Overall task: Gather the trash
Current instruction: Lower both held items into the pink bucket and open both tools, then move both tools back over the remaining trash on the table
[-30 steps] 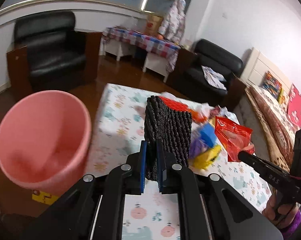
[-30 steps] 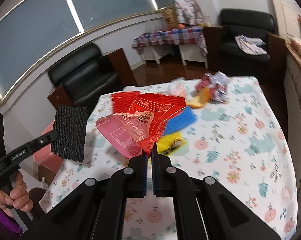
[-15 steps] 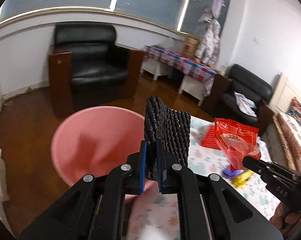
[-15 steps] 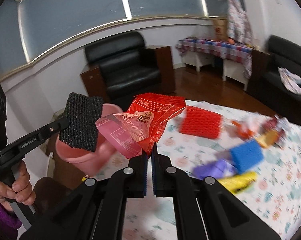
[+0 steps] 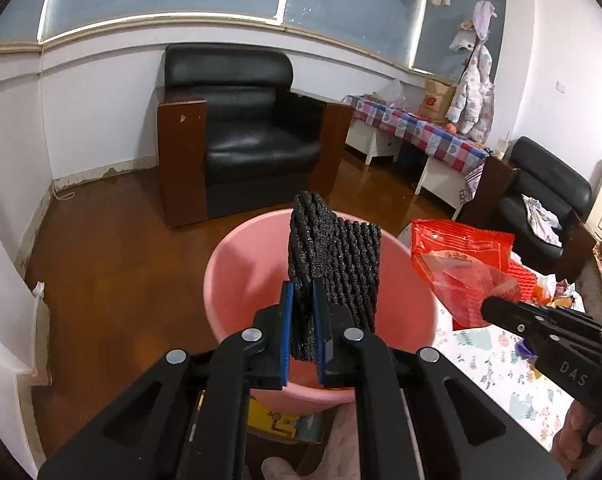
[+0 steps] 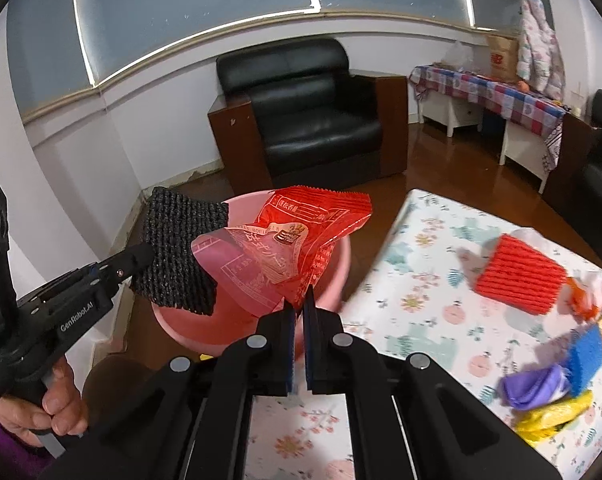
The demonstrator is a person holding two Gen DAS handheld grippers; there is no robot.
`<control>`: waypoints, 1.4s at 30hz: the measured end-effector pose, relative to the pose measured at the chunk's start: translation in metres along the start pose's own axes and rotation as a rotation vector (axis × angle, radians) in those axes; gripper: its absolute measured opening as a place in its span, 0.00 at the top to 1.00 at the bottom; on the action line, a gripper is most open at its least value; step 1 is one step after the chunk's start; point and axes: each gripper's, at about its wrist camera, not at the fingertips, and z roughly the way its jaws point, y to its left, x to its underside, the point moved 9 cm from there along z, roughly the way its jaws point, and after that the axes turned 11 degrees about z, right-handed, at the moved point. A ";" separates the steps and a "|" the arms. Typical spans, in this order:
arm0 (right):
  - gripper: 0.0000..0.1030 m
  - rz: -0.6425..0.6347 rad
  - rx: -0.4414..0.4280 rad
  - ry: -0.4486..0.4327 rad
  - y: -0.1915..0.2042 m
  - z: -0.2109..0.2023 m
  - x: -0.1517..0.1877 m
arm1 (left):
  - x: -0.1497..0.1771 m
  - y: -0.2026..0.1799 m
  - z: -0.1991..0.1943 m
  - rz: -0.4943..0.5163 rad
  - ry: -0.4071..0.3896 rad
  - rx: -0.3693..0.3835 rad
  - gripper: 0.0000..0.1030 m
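My left gripper [image 5: 303,308] is shut on a black foam net sleeve [image 5: 337,264], which hangs over the mouth of a pink bucket [image 5: 237,280] on the floor. My right gripper [image 6: 299,308] is shut on a red snack wrapper [image 6: 301,236], held above the same pink bucket [image 6: 333,280] at its table side. In the right wrist view the black sleeve [image 6: 177,256] sits just left of the wrapper. The left wrist view shows the wrapper [image 5: 461,264] to the sleeve's right.
A table with a floral cloth [image 6: 421,280] stands right of the bucket and carries a red foam net [image 6: 521,276], a blue sponge [image 6: 585,360], purple and yellow wrappers [image 6: 541,400] and crumpled scraps. A black armchair [image 5: 241,136] stands behind the bucket on the wooden floor.
Both grippers have swung left from over the table to over the pink bucket, each still holding its piece. The bucket has come to the middle of both views.
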 end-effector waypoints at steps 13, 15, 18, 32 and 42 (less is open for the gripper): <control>0.95 -0.006 -0.007 0.055 0.011 0.033 0.005 | 0.006 0.015 0.011 -0.020 0.016 0.026 0.88; 0.90 -0.002 -0.006 0.062 0.010 0.036 0.005 | 0.007 0.018 0.013 -0.032 0.020 0.029 0.85; 0.77 0.007 -0.007 0.063 0.008 0.038 0.006 | 0.008 0.023 0.013 -0.053 0.019 0.039 0.77; 0.59 0.037 -0.010 0.033 -0.001 0.020 0.012 | 0.007 0.011 0.008 -0.078 0.022 0.089 0.72; 0.58 0.093 0.013 0.013 -0.026 -0.005 0.021 | 0.005 -0.016 0.000 -0.034 0.020 0.130 0.72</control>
